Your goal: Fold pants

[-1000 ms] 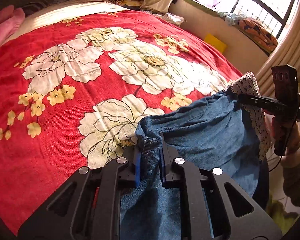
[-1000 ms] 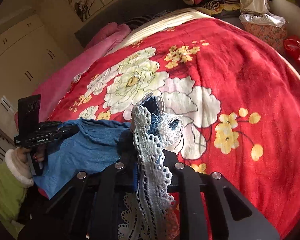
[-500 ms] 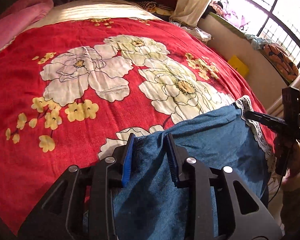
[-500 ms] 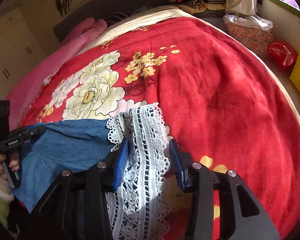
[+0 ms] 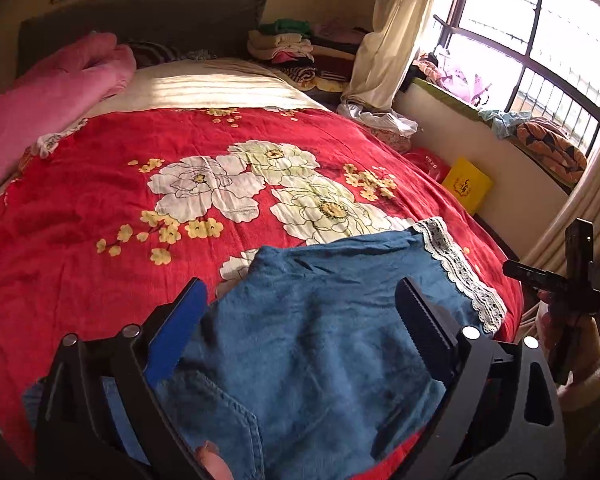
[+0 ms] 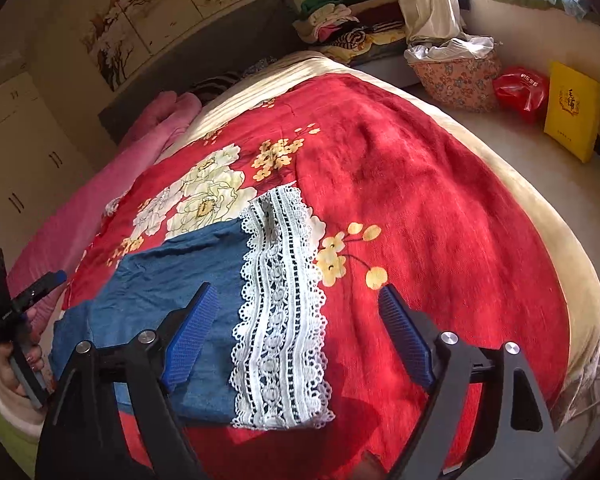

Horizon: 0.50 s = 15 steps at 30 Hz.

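The blue denim pants [image 5: 332, 320] lie spread on a red bedspread [image 5: 80, 232] printed with large white peonies and small yellow blossoms, at the near edge of the bed. Their white lace hem [image 6: 280, 300] lies flat along the right side of the denim, with bare red cloth to its right.

The left gripper [image 5: 300, 316] hangs over the denim with its jaws spread wide; they have just been opening, and the blue pads [image 5: 176, 332] touch nothing, the cloth lying loose beneath them. The right gripper [image 6: 296, 332] also stands wide apart, having just opened, its pads clear of the lace band that lies below between them. In each wrist view the other gripper shows at the picture's edge, held in a hand with a pale fleecy cuff [image 6: 8, 404].

Beyond the red cover a cream striped sheet [image 5: 204, 88] runs to a dark grey headboard [image 5: 140, 20], and a pink blanket [image 5: 32, 112] lies bunched along the far left. Folded clothes [image 5: 292, 48] are stacked at the far right corner beside a cream curtain [image 5: 396, 32]. Sun comes through a barred window [image 5: 532, 32] whose sill carries heaped fabrics. On the floor to the right stand a floral basket [image 6: 456, 80], a red bag [image 6: 520, 88] and a yellow packet [image 6: 572, 112]. White cupboards [image 6: 24, 148] line the left wall, with blossom paintings [image 6: 140, 20] above the headboard.
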Each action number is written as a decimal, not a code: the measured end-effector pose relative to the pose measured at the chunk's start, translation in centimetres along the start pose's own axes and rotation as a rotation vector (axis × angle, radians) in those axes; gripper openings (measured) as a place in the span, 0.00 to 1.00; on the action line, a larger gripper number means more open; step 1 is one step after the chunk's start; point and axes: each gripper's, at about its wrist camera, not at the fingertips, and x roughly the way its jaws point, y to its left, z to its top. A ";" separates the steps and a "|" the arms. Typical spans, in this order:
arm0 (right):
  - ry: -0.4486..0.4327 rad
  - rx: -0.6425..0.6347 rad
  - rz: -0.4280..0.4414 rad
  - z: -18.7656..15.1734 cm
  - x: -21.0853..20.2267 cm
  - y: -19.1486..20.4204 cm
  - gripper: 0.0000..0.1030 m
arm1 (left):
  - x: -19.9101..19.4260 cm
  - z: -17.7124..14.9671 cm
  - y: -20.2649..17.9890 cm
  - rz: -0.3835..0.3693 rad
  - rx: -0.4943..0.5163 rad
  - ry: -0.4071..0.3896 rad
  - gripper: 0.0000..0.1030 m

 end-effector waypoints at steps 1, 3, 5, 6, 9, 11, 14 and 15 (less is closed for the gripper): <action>-0.001 0.006 0.005 -0.4 -0.3 0.1 0.82 | -0.6 -0.4 0.0 -0.005 -0.002 -0.003 0.90; -0.001 0.017 0.015 -1.0 -0.9 0.3 0.83 | -2.0 -1.3 -0.1 0.001 -0.007 -0.019 0.90; 0.000 0.031 0.009 -1.6 -1.4 0.5 0.84 | -3.4 -2.2 0.1 0.008 -0.013 -0.034 0.90; 0.001 0.040 0.009 -1.9 -1.5 0.5 0.85 | -4.2 -2.6 0.3 0.008 -0.022 -0.040 0.90; 0.020 0.071 0.000 -2.8 -1.5 0.3 0.85 | -6.1 -3.9 1.2 0.023 -0.046 -0.047 0.90; 0.036 0.092 0.006 -3.4 -1.3 0.2 0.85 | -7.3 -4.7 2.2 0.057 -0.060 -0.053 0.90; 0.049 0.108 0.012 -4.4 -1.3 0.3 0.85 | -9.1 -6.2 4.0 0.107 -0.104 -0.053 0.90; 0.049 0.109 0.016 -4.7 -1.3 0.4 0.85 | -9.8 -6.7 4.7 0.117 -0.129 -0.057 0.90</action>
